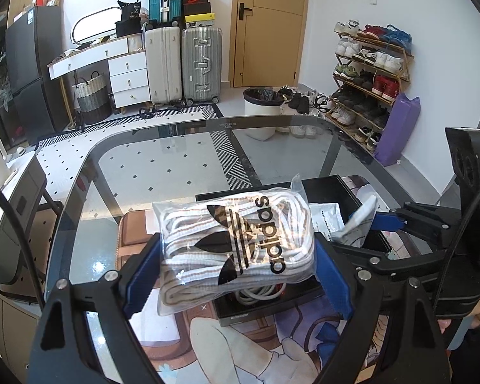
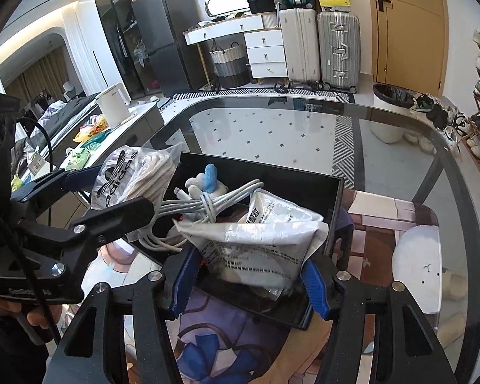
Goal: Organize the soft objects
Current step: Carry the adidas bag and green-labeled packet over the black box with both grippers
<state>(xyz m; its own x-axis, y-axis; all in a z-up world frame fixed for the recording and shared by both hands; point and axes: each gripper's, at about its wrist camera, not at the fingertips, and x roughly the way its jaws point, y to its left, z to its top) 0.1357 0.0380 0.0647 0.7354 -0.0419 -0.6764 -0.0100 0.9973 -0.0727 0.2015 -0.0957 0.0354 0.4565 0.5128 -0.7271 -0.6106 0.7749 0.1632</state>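
Behind my grippers the room shows suitcases [image 1: 185, 64], a wooden door [image 1: 270, 25] and a shoe rack [image 1: 371, 73], and the glass bench [image 1: 163, 172] carries an illustrated mat [image 1: 240, 345] with a black box [image 2: 332, 204] on it. From the left wrist view, my left gripper [image 1: 236, 259] has its blue-padded fingers [image 1: 140, 275] closed on a clear bag of white adidas socks [image 1: 236, 243], held above the near edge of the box. From the right wrist view, my right gripper [image 2: 251, 278] clamps a white printed plastic pouch [image 2: 259, 243] between its fingers, the pouch sitting partly inside the box. Bundled white cables [image 2: 208, 204] and a small blue and white plush [image 2: 208, 179] lie in the box beside the pouch. A white plush [image 2: 416, 268] rests on the mat, right of the box and apart from it.
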